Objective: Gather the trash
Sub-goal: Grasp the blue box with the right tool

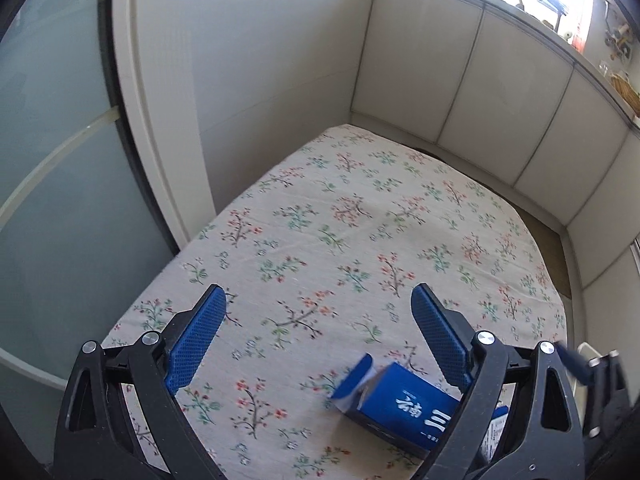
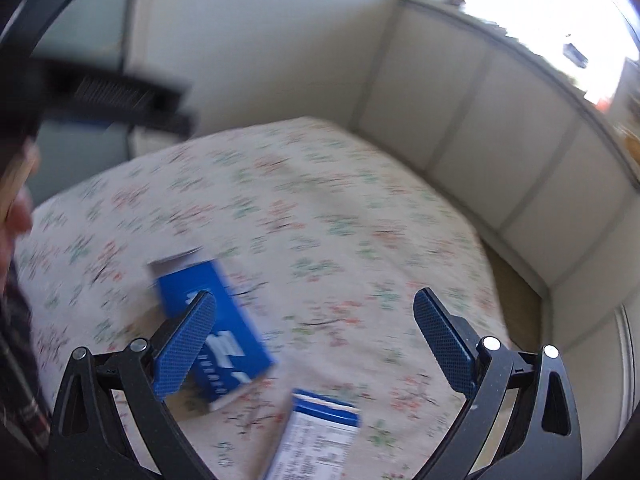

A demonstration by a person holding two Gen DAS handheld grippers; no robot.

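Both claws released above the bench: left claw, right claw. 2 blue cartons near edge; a careless nudge could topple one off.

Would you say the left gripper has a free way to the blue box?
Probably yes: the left gripper is open, and the blue box lies bare on the cloth by its right finger.
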